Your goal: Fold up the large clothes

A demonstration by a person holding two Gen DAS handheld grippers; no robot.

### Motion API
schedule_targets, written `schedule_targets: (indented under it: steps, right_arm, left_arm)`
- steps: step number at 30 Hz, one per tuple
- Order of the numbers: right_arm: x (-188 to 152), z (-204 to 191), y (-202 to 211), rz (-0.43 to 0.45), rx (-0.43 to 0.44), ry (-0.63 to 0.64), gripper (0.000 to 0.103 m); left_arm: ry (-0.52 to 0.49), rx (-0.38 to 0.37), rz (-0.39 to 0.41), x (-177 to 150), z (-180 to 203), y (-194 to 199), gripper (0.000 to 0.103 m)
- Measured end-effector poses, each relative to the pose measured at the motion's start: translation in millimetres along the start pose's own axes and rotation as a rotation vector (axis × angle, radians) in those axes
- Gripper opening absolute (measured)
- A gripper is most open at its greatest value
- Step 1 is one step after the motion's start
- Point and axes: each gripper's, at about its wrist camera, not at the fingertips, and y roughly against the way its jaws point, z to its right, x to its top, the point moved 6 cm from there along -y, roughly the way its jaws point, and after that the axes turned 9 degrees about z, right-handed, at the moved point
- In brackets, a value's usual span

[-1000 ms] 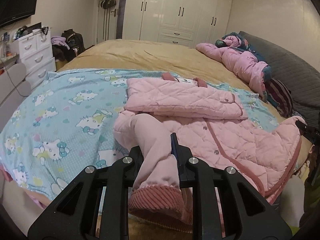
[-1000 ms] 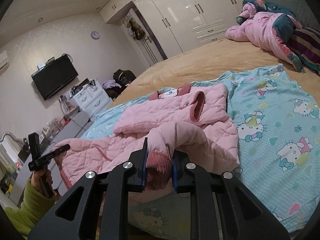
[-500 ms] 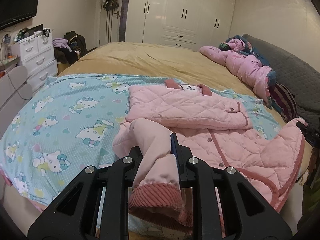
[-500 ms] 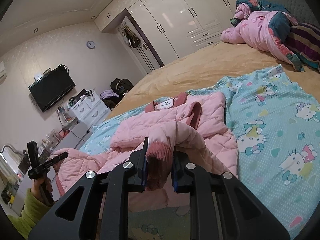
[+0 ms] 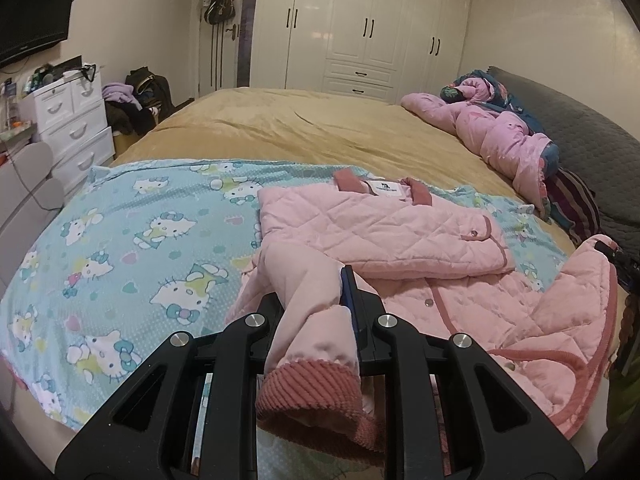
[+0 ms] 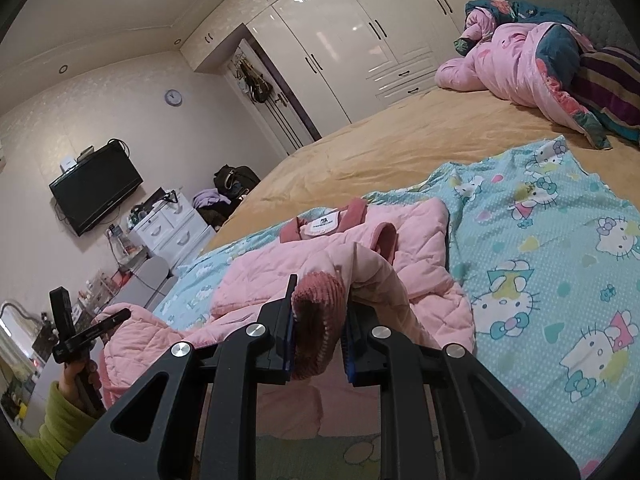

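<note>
A pink quilted jacket lies on a Hello Kitty sheet, collar away from me, its upper part folded over. My left gripper is shut on one sleeve, whose ribbed cuff hangs below the jaws. My right gripper is shut on a ribbed cuff, and that sleeve arches forward onto the jacket. In the right wrist view a hand in a green sleeve holds the left gripper against lifted jacket fabric. The right gripper's tip shows at the raised hem corner.
The tan bed stretches away toward white wardrobes. A bundled pink duvet and a grey headboard lie on the right. White drawers, a wall television and a heap of bags stand on the left.
Both grippers have moved forward over the bed toward the collar, each still holding its fabric. The jacket now sits lower and slightly larger in both views.
</note>
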Motion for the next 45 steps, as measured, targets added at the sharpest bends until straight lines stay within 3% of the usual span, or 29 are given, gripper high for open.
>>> schedule_targets:
  steps: [29,45]
  right_arm:
    - [53,2,-33,0.102,-0.027,0.014,0.017]
    - [87,4,-55,0.134,-0.043,0.018,0.017]
  left_arm:
    - [0.081,-0.003,0.072,36,-22,-27,0.013]
    - [0.068,0.004,0.063,62,-24,-42,0.013]
